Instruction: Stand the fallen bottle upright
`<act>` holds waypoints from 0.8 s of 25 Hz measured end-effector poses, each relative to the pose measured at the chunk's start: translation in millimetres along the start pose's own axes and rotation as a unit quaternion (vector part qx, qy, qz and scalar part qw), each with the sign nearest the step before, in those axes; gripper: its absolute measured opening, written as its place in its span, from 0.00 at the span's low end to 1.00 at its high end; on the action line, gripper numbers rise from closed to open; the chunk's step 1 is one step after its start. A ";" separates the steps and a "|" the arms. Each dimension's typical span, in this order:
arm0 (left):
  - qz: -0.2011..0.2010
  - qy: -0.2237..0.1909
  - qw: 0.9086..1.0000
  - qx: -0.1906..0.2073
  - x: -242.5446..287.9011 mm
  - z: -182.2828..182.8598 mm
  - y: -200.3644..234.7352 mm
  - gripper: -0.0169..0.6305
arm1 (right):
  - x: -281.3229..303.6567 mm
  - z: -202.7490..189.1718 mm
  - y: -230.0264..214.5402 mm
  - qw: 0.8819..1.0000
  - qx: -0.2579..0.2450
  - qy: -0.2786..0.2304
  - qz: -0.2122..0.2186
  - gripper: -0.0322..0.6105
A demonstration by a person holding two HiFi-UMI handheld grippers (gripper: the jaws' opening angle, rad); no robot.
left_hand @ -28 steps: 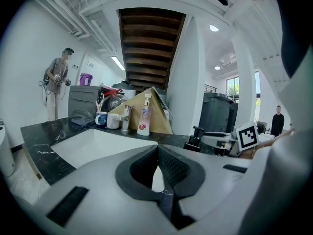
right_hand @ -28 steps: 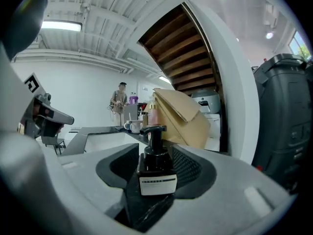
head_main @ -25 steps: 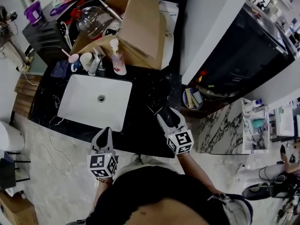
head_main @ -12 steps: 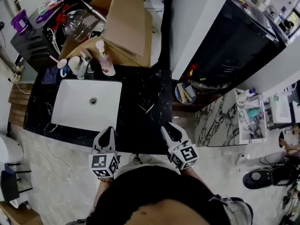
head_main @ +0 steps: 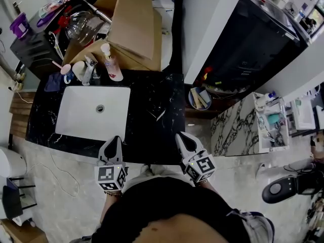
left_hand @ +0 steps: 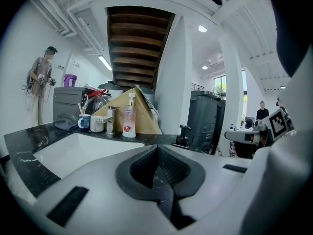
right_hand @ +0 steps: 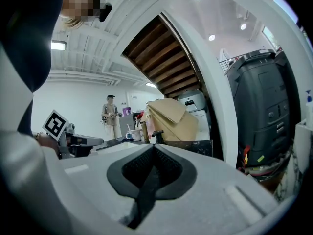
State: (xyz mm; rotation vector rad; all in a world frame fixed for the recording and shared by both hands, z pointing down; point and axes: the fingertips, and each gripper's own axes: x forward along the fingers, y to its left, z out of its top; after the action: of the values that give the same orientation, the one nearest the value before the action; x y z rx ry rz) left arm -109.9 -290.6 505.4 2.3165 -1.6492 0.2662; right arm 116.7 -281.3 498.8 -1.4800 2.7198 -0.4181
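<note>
Far beyond both fingers [head_main: 114, 146], bottle [head_main: 113, 69] stands upright.

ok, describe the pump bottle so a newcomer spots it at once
Start at the white sink in the black marble counter. Behind it stand two mugs, a faucet and, rightmost, the pump bottle, upright before the cardboard box. It alone has a white pump head and a red mark low down.

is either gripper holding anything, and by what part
Nothing is held. The left gripper is shut and empty; the right gripper has just closed on nothing.
</note>
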 end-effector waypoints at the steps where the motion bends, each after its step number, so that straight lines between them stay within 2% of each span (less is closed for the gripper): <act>1: 0.001 -0.001 1.000 0.002 -0.3 0.6 0.1 0.03 | 0.5 -0.6 0.6 1.000 0.001 0.001 0.000 0.06; 20: 0.002 0.009 1.000 0.000 -2.7 -4.9 4.6 0.03 | 8.1 -8.4 -1.8 0.999 -0.020 0.029 -0.018 0.06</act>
State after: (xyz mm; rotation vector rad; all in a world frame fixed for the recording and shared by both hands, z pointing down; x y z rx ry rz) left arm -115.1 -287.9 509.8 2.3042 -1.6465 0.2876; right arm 112.5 -287.0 508.3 -1.5521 2.7665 -0.4158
